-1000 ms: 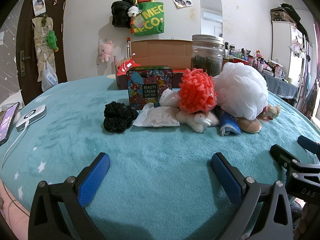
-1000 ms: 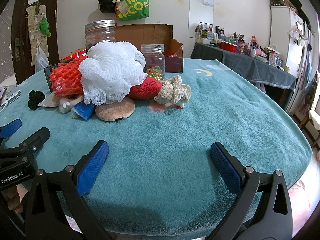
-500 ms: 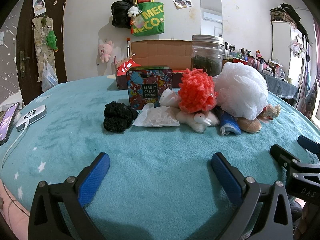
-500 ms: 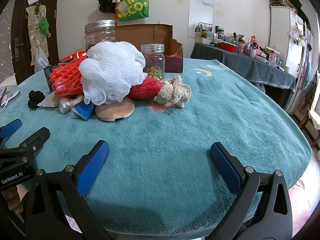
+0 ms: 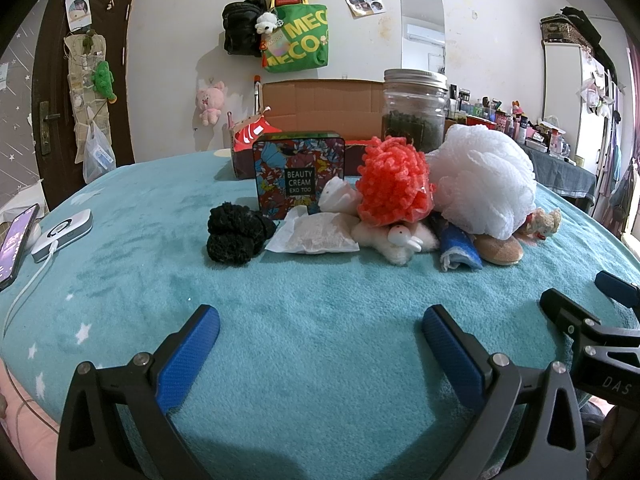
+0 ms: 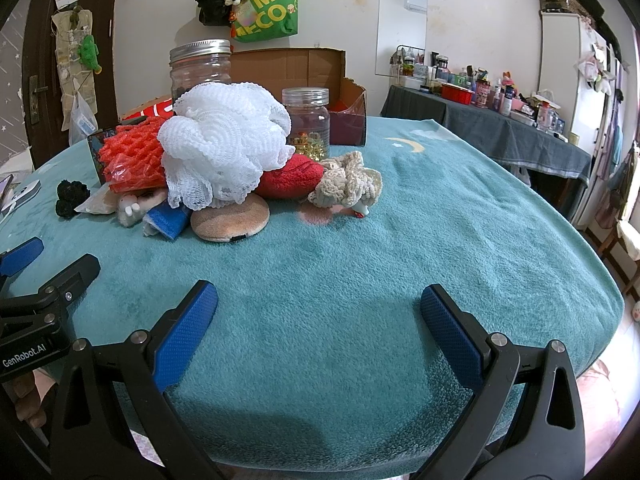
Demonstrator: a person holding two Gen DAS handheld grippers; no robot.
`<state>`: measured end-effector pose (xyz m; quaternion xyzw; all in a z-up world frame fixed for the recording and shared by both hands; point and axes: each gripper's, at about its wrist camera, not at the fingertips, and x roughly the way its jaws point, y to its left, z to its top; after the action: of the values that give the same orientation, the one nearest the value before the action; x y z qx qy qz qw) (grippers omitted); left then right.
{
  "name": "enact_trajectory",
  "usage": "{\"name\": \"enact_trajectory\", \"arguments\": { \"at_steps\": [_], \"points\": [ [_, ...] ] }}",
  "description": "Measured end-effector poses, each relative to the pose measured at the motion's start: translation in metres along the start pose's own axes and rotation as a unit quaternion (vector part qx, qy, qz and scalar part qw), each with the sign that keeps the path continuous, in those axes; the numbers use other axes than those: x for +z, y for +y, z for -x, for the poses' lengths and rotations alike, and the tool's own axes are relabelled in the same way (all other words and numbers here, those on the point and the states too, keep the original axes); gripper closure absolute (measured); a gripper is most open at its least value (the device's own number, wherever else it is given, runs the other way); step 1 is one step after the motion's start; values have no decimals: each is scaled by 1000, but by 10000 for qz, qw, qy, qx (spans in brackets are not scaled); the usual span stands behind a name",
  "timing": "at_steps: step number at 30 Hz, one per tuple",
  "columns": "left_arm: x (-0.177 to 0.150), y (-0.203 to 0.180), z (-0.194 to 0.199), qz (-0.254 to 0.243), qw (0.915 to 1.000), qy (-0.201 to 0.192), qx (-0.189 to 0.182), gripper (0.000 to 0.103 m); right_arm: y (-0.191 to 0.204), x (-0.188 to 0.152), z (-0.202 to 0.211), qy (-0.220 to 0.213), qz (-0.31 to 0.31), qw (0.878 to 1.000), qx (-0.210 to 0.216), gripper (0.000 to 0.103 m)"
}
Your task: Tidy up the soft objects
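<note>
Both the left tongs [image 5: 320,332] and right tongs [image 6: 318,308] hover spread wide and empty above the teal fleece-covered bench [image 5: 320,280]. Well ahead, a white mesh bath pouf [image 6: 224,140] tops the heap beside an orange-red mesh pouf [image 5: 394,184].

Two mesh bath puffs sit in the middle of the frame: one white puff [image 5: 486,182] and one orange-red puff [image 5: 394,182]. There is one black fuzzy ball [image 5: 236,234], one white plush toy [image 5: 400,240], one blue cloth roll [image 5: 458,246], one round tan pad [image 6: 230,220], one red plush piece [image 6: 290,178] and one cream crocheted piece [image 6: 346,184]. One flat white pouch [image 5: 316,236] lies at centre; a second white lump [image 5: 336,198] behind it may be another pouch, hard to tell. Glass jars number two: a big jar [image 6: 200,68] and a small jar [image 6: 306,120]. One printed tin [image 5: 298,172], one cardboard box [image 5: 324,110] behind.
</note>
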<state>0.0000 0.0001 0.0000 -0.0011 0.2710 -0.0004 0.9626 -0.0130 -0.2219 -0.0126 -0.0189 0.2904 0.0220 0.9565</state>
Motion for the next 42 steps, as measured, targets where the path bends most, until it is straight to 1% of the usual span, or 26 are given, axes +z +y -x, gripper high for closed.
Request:
{"name": "enact_trajectory", "arguments": {
  "at_steps": [16, 19, 20, 23, 26, 30, 35, 38, 40, 42],
  "points": [
    [0, -1, 0, -29, 10000, 59, -26, 0, 1, 0, 0, 58, -11, 10000, 25, 0],
    [4, 2, 0, -52, 9997, 141, -189, 0, -3, 4, -3, 121, -41, 9999, 96, 0],
    [12, 2, -1, -52, 9997, 139, -218, 0, -5, 6, -2, 134, -51, 9998, 160, 0],
    [24, 1, -3, -74, 9995, 59, -305, 0, -7, 13, -1, 115, -78, 9995, 290, 0],
    [33, 3, 3, -97, 9985, -47, -534, 0, -9, 22, 1, -9, -73, 9993, 354, 0],
    [55, 2, 2, -157, 9962, -85, -854, 0, -17, 42, 4, -190, -113, 9980, 600, 0],
    [81, 2, -11, -239, 9931, -2, -1151, 0, -24, 76, -3, -269, -34, 9936, 1101, 0],
    [90, 2, -19, -292, 9904, 99, -1349, 0, -24, 95, -13, -154, 66, 9892, 1456, 0],
    [92, 0, -26, -412, 9894, 184, -1380, 0, -22, 106, -25, 11, 143, 9854, 1695, 0],
    [93, -3, -30, -536, 9887, 246, -1378, 3, -18, 113, -36, 171, 214, 9801, 1966, 0]
  ]
}}
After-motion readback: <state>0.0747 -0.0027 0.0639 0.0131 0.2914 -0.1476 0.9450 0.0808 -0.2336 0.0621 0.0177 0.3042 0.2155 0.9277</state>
